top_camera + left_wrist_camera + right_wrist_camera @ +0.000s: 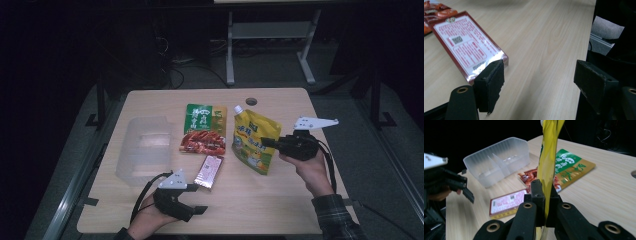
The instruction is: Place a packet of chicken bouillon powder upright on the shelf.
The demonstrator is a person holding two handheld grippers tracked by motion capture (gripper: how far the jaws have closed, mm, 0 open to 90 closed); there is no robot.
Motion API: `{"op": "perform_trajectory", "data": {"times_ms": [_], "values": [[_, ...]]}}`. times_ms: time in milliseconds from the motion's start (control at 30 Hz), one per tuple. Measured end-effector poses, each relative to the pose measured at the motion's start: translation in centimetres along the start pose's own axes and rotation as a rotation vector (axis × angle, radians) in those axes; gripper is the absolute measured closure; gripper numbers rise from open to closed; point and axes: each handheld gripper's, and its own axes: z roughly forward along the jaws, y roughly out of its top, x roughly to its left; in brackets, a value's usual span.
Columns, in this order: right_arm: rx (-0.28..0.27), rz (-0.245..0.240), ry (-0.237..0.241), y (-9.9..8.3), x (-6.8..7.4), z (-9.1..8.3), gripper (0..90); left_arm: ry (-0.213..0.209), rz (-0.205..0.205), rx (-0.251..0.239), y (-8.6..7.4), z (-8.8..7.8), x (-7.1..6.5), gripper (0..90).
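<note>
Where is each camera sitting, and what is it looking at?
High view: above the table, looking down; both hands, left gripper, right gripper.
Left gripper view: on the left gripper, open jaws beside the red packet.
Right gripper view: on the right gripper, shut on the yellow pouch, facing the clear bin.
Shared: all three see the red packet.

Black tongs [200, 210], grey plates, plaid sleeve [336, 216].
</note>
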Motion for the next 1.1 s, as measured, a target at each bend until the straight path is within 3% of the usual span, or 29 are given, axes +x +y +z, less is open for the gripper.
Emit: {"op": "perform_trajectory", "data": {"times_ms": [567, 1100], "values": [[-0.025, -0.032, 0.09, 4.2, 2.5, 6.4, 89.2, 0.036, -0.064, -0.016, -1.9, -1.5, -0.3, 23.9], [-0.046, -0.029, 0.165, 6.8, 5.7, 11.8, 89.2, 0.032, -0.024, 0.004, -1.9, -0.9, -0.6, 23.8]]}}
